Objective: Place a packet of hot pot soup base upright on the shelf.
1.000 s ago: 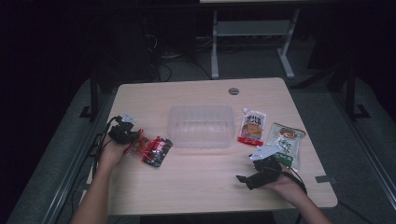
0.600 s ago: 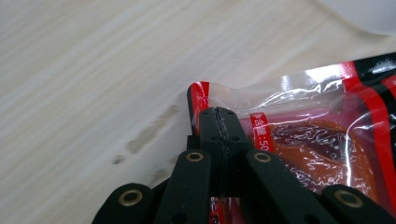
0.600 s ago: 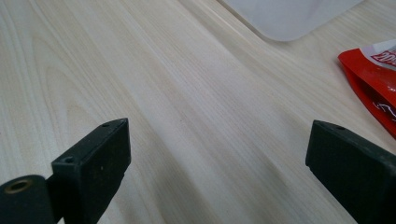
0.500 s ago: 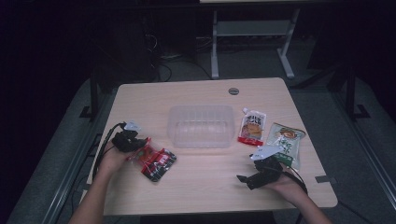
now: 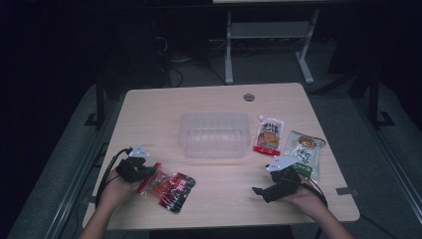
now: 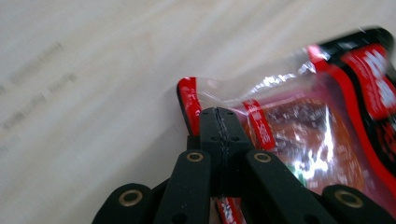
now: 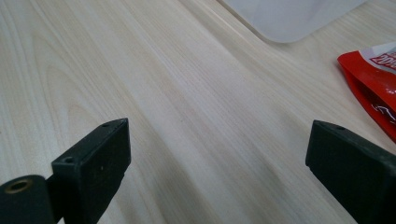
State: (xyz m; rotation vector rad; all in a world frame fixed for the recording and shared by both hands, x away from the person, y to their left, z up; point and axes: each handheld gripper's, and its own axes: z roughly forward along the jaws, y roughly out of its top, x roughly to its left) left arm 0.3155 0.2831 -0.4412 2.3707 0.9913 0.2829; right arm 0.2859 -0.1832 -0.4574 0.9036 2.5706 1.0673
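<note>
High view | left gripper (image 5: 142, 174) clamps red snack packet (image 5: 169, 187) | print illegible

The print on the red snack pack (image 6: 327, 135) is smeared by blur in the left gripper view, so no lettering can be read, and its right and bottom parts run off that picture's edges. The clamped jaws cover the strip of its edge they pinch. In the high view the labels on the red-and-white pouch (image 5: 268, 135) and the green packet (image 5: 303, 152) near the tabletop's right edge are too small to make out, and the right gripper (image 5: 271, 189) overlaps the green packet's near corner. In the right gripper view the clear tub (image 7: 289, 16) and a red pouch (image 7: 373, 88) are both cut off at the frame edges.
</note>
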